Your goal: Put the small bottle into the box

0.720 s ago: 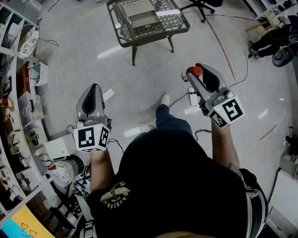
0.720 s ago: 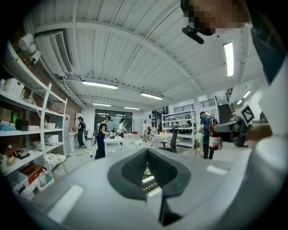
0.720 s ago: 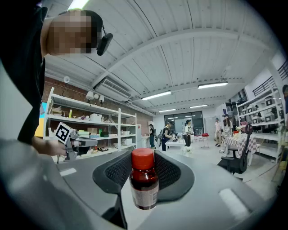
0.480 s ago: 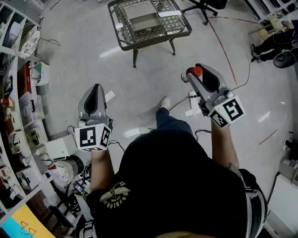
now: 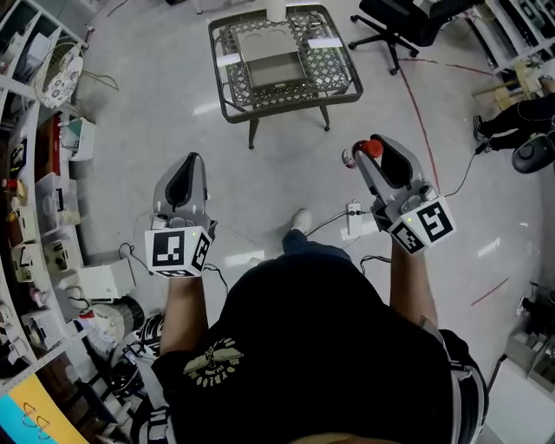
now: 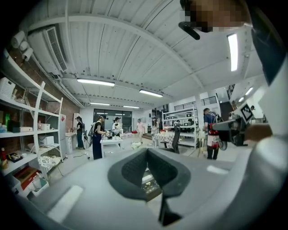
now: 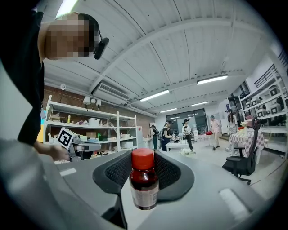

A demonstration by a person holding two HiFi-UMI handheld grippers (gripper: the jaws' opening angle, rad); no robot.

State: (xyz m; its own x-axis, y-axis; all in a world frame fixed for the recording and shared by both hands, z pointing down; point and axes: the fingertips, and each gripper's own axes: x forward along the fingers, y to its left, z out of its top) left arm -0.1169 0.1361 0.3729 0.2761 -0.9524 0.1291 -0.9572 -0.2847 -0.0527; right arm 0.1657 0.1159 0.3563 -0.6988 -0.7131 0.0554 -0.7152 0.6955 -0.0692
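A small brown bottle (image 7: 144, 186) with a red cap stands upright between the pads of my right gripper (image 7: 143, 157), which is shut on it. In the head view that bottle (image 5: 353, 158) shows at the tip of the right gripper (image 5: 368, 154), held level above the floor. My left gripper (image 5: 189, 165) is shut and holds nothing; in its own view the left gripper's (image 6: 146, 150) pads meet at the tip. Ahead, the open box (image 5: 273, 69) lies on a dark mesh table (image 5: 286, 102), well beyond both grippers.
Crowded shelves (image 5: 35, 173) line the left side. A black office chair (image 5: 408, 17) stands to the right of the table. Cables and a white power strip (image 5: 354, 221) lie on the floor by the person's foot (image 5: 301, 220). Several people stand at a far white table (image 6: 110, 141).
The mesh table with the box has come nearer and lower in the head view as the person steps forward. Both grippers stay level; the right one keeps the bottle.
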